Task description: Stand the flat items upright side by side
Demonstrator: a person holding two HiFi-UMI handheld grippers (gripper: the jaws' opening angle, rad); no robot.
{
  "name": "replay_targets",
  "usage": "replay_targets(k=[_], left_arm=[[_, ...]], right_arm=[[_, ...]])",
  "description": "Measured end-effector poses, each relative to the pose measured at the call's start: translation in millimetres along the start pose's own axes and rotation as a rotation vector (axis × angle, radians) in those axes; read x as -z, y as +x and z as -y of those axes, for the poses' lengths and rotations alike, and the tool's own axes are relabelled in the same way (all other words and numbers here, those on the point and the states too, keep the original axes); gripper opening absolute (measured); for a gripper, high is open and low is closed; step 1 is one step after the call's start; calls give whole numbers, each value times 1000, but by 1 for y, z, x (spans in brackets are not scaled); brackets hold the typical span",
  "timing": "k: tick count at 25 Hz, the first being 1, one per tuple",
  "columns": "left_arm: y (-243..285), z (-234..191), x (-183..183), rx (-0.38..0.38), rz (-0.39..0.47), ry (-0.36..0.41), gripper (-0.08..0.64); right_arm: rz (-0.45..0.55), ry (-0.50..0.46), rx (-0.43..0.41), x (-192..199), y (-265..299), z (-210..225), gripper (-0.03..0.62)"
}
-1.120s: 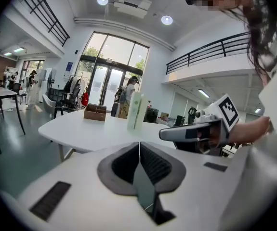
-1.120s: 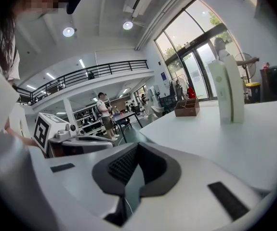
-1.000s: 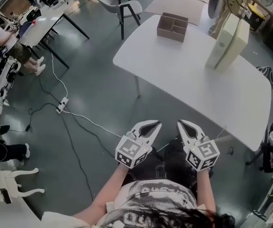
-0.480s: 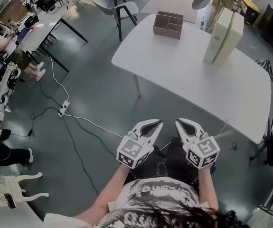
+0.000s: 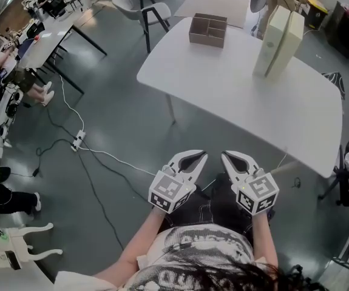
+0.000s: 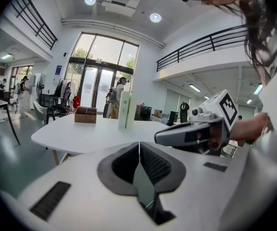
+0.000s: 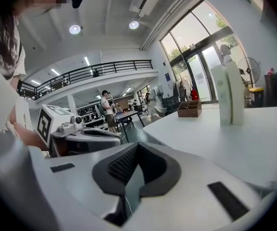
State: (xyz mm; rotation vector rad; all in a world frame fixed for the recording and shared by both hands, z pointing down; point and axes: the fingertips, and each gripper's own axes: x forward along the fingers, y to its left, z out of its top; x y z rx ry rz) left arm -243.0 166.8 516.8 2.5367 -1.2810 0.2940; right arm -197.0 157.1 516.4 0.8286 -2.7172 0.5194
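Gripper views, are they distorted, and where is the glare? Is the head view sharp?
Left gripper view: strong fisheye, black corners, the railing bows; ceiling lights glare. Right gripper view: same bending, window washed out. Head view: sharp, evenly lit, table edges mildly curved.

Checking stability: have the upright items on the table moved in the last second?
No. The upright items stand in the same spot right of the wooden box; only the view shifted.
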Motion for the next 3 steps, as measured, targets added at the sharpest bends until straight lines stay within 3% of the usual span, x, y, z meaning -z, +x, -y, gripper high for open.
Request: replay_targets(k=[3], left_arm=[[4, 3, -2, 3, 1, 4, 17]], right_arm=[[-1, -1, 0, 0, -3, 3, -5]])
